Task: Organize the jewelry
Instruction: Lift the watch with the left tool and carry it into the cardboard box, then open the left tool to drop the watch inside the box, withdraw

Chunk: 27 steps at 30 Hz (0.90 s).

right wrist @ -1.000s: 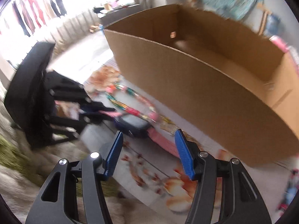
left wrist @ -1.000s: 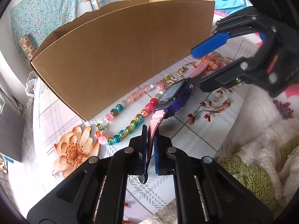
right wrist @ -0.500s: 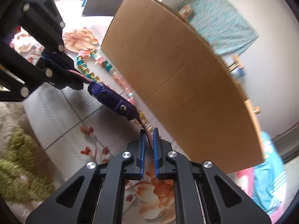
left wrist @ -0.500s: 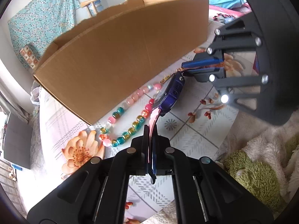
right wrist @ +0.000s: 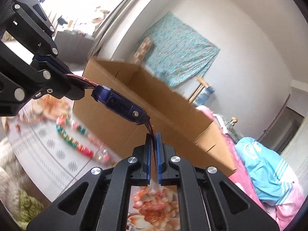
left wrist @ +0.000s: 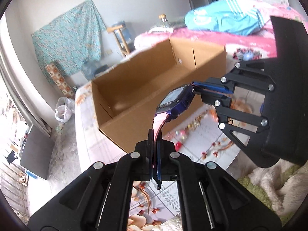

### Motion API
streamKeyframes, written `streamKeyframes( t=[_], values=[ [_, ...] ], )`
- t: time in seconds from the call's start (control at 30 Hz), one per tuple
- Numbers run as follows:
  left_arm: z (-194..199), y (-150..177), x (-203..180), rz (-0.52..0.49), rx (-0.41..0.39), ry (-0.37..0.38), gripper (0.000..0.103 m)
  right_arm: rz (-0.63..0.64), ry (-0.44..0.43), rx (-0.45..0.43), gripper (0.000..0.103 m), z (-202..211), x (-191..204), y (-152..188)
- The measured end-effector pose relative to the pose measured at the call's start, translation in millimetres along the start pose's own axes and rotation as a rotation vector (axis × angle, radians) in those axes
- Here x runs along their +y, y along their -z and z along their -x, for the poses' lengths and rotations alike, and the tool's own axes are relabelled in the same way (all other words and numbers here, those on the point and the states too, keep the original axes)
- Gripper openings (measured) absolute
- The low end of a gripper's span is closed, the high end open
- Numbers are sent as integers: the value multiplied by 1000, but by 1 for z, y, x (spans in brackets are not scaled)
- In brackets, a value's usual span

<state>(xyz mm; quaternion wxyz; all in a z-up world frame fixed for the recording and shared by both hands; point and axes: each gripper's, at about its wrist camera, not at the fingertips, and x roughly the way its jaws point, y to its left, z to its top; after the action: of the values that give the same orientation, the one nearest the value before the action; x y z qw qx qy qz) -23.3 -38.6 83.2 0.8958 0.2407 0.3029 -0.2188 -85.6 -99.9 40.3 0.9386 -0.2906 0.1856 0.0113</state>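
Observation:
A purple watch (left wrist: 176, 100) with pink straps hangs in the air between my two grippers, above the table and in front of the open cardboard box (left wrist: 146, 88). My left gripper (left wrist: 155, 136) is shut on one pink strap. My right gripper (right wrist: 153, 136) is shut on the other strap; it shows at the right in the left wrist view (left wrist: 213, 91). The watch body also shows in the right wrist view (right wrist: 120, 104), with the box (right wrist: 154, 105) behind it. A beaded bracelet (right wrist: 75, 140) lies blurred on the table below.
The floral tablecloth (left wrist: 202, 142) carries gold trinkets (left wrist: 194, 122) near the box. A fluffy green and white rug (left wrist: 269, 182) lies at the right. Pink bedding with a blue garment (left wrist: 227, 23) is behind the box. A teal cloth (left wrist: 67, 44) hangs on the wall.
The right gripper closed on the free strap. Both grippers then lifted the watch off the table to about the height of the box rim.

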Motion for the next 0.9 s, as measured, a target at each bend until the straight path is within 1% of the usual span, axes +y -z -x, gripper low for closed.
streamKeyframes(
  t=[0.03, 0.07, 0.13, 0.17, 0.23, 0.3, 0.33, 0.37, 0.4, 0.47, 0.53, 0.57, 0.6, 0.67, 0.73, 0.8, 0.9],
  values=[
    [9, -4, 2, 10, -18, 0, 2, -15, 7, -21, 5, 2, -5, -8],
    [11, -8, 10, 16, -33, 1, 2, -32, 14, -44, 5, 10, -16, -14],
    [17, -21, 20, 22, -76, 0, 2, -45, 29, -80, 5, 19, -26, -26],
    [19, -28, 24, 25, -91, 5, 2, -43, 36, -92, 5, 17, -34, -32],
    [22, -45, 35, 35, -117, 23, 2, -21, 40, -109, 5, 5, -37, -55],
    [14, -63, 49, 49, -114, 42, 2, -19, -14, -92, 5, -15, -53, -71],
    [7, -74, 59, 61, -101, 53, 2, -31, -68, -67, 5, -26, -61, -80],
    [-4, -84, 68, 75, -82, 71, 2, -49, -131, -28, 4, -40, -71, -86],
    [-16, -95, 78, 95, -51, 96, 3, -81, -224, 38, 4, -64, -86, -94],
    [-47, -114, 98, 147, 40, 159, 2, -95, -334, 134, 4, -93, -98, -94],
    [-87, -126, 114, 200, 154, 221, 2, -85, -451, 271, 4, -137, -108, -95],
    [-102, -128, 121, 218, 210, 247, 2, -75, -507, 353, 4, -160, -108, -93],
    [-125, -130, 127, 252, 288, 282, 2, -63, -557, 423, 4, -177, -106, -91],
    [-153, -123, 134, 286, 389, 325, 2, -44, -613, 521, 4, -206, -99, -88],
    [-183, -120, 132, 288, 477, 335, 3, 4, -684, 634, 4, -235, -91, -84],
    [-202, -114, 128, 280, 541, 346, 3, 51, -723, 713, 4, -254, -79, -78],
    [-221, -108, 126, 269, 602, 338, 4, 87, -784, 801, 5, -274, -69, -71]
  ],
)
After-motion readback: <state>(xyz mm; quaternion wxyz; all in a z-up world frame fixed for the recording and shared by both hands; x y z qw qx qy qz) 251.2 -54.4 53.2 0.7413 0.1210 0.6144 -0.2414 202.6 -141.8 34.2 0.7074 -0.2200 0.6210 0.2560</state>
